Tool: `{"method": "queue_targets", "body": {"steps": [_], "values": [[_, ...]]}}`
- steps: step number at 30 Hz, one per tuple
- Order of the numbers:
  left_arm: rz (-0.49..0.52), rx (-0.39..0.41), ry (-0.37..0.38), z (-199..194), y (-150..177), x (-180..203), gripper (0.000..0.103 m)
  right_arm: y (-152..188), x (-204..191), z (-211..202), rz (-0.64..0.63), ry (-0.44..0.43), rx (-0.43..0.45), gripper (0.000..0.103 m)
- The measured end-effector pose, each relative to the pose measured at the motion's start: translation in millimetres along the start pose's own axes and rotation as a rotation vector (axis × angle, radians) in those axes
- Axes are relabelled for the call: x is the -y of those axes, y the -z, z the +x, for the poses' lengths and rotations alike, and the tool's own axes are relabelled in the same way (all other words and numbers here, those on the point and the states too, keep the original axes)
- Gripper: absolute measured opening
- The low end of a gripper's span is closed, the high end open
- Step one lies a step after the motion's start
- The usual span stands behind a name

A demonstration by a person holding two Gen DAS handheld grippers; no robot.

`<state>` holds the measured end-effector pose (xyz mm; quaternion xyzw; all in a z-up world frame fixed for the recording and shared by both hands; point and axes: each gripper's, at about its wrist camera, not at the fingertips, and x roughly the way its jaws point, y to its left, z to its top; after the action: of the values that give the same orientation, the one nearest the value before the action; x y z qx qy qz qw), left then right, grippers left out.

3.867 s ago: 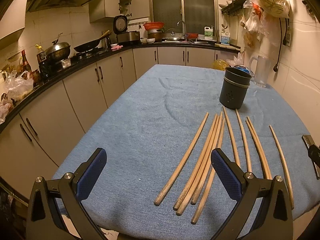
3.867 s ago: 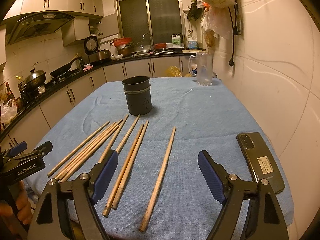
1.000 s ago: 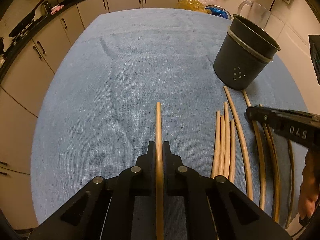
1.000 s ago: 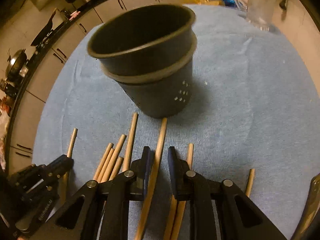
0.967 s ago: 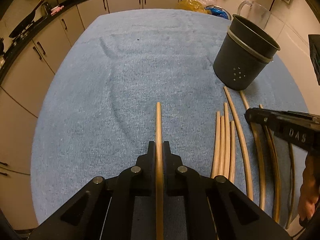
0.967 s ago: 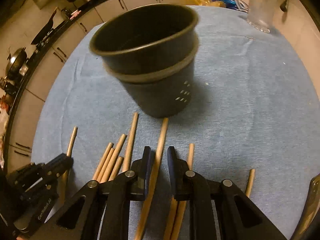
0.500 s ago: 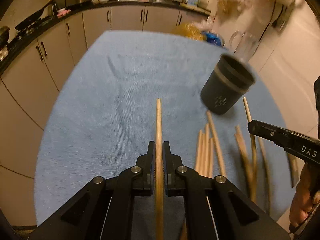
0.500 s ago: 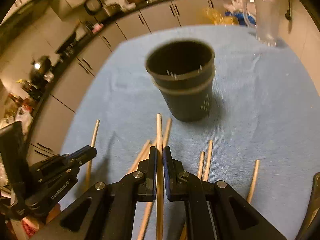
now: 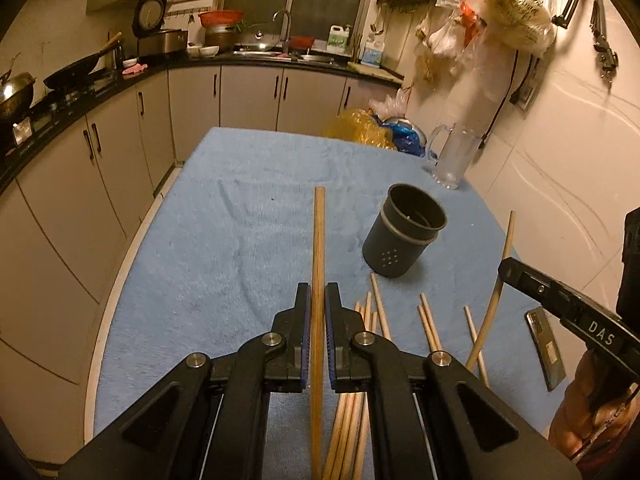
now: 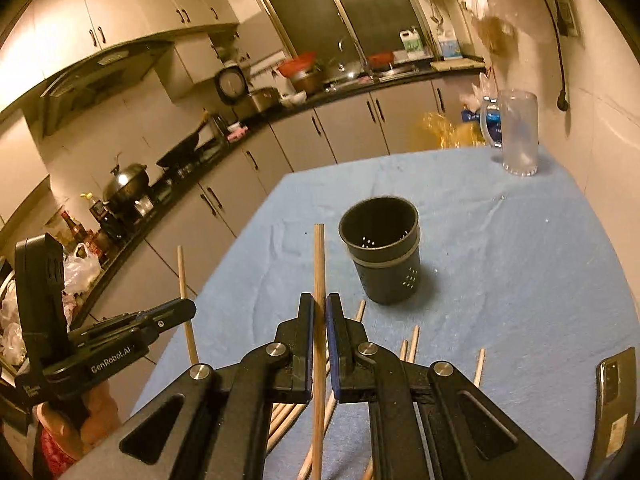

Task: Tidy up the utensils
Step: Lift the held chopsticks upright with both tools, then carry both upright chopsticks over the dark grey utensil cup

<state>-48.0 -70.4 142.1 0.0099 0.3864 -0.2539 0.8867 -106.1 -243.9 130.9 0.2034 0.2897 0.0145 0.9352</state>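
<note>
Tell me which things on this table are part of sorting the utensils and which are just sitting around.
Part of the job:
- chopstick clamped in the left hand-held gripper
- chopstick clamped in the right hand-held gripper
- loose chopsticks on the blue cloth
- dark holder cup

Just lying about:
- phone
- clear jug
- plastic bags

My left tongs (image 9: 317, 312) pinch one long wooden chopstick (image 9: 318, 248), lifted off the cloth and pointing forward. My right tongs (image 10: 319, 316) clamp a second chopstick (image 10: 319, 272) the same way. The remaining chopsticks (image 9: 426, 320) lie loose on the blue cloth, near the dark perforated holder (image 9: 404, 236), which stands upright and looks empty.
</note>
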Motion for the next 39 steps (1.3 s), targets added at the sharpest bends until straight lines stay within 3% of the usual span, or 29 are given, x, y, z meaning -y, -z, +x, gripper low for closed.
{"method": "queue_targets", "body": {"steps": [23, 39], "values": [[0.037, 0.084, 0.001, -35.1, -12.8, 20.8, 0.006, 0.6, 18.6, -40.0, 0.051, -0.01, 0.095, 0.007], [0.06, 0.111, -0.011, -34.5, -43.6, 33.3, 0.006, -30.1, 24.6, -60.7, 0.052, -0.01, 0.183, 0.007]]}}
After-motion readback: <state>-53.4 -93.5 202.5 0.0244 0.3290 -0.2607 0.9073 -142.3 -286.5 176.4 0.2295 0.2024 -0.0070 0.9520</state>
